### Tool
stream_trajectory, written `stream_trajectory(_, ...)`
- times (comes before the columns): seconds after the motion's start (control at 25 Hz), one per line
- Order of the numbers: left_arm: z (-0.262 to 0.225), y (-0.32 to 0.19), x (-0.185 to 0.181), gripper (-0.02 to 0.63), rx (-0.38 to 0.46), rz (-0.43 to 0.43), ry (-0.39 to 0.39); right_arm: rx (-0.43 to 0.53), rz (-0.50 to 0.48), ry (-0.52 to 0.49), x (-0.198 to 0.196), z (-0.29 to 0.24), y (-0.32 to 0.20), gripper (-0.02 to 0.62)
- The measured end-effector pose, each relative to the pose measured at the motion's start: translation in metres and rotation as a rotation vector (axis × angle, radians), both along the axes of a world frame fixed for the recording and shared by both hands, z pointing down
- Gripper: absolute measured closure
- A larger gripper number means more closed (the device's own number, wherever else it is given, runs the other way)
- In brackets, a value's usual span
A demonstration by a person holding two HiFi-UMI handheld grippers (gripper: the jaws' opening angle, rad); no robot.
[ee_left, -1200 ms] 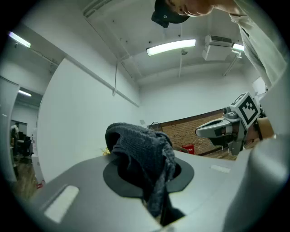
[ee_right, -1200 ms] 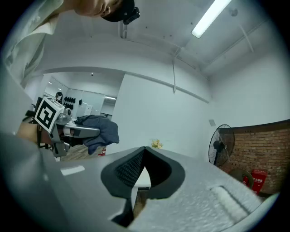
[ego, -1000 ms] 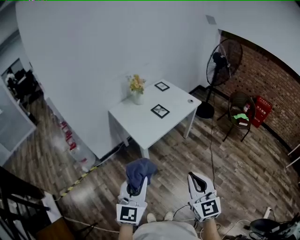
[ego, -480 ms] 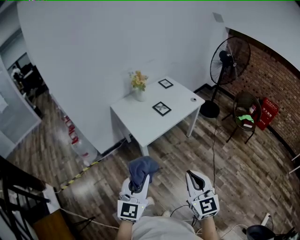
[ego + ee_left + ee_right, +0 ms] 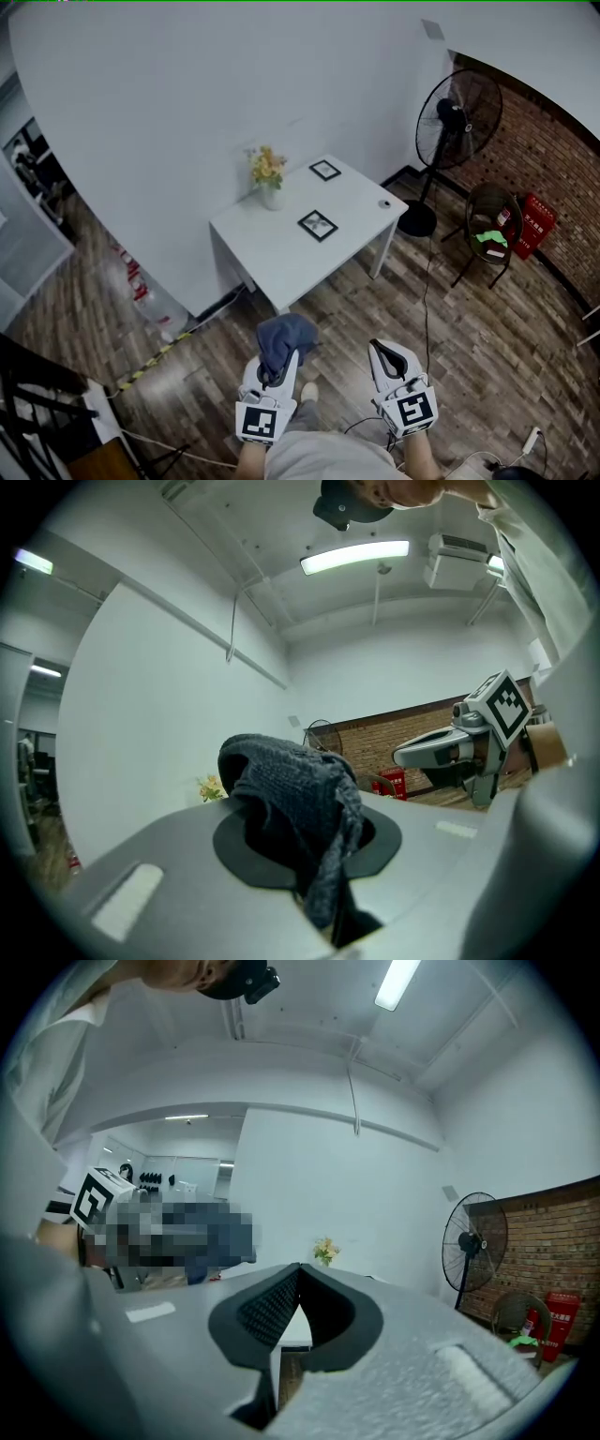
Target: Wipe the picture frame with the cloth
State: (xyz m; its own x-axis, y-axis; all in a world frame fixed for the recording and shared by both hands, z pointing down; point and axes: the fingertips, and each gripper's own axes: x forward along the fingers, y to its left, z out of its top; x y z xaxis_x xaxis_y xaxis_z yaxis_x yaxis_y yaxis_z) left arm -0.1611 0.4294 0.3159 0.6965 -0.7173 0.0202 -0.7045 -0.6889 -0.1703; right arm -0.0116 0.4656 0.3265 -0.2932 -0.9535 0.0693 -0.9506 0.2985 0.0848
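Note:
Two small black picture frames lie flat on a white table [image 5: 281, 253]: one [image 5: 318, 225] near the middle, another [image 5: 324, 170] at the far corner. My left gripper [image 5: 278, 358] is held low in front of me, well short of the table, shut on a dark blue cloth [image 5: 284, 337] that bunches over its tips; the cloth [image 5: 295, 799] fills the left gripper view. My right gripper [image 5: 389, 357] hangs beside it with its jaws closed together and nothing between them [image 5: 298, 1279].
A vase of yellow flowers [image 5: 268, 177] stands at the table's back edge, a small round object [image 5: 383, 202] at its right corner. A standing fan [image 5: 457, 122], a chair [image 5: 487, 230] and a red box [image 5: 532, 223] stand at right by the brick wall. A cable [image 5: 427, 309] crosses the wooden floor.
The view has shifted slightly as the person steps toward the table; both grippers keep their pose, the cloth still held in the left one.

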Motion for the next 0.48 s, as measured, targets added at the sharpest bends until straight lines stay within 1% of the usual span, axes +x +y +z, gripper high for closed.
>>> stream_trajectory(0.16,0.002,-0.037,0.007,0.525,-0.013,0.017,0.004,-0.005,-0.006,0.016,0.000,0.000,-0.036,0.592)
stream_trajectory(0.48,-0.003,-0.119,0.012,0.525,-0.028,0.046,0.018,-0.031,0.023,0.014,0.003,-0.002,-0.115,0.592)
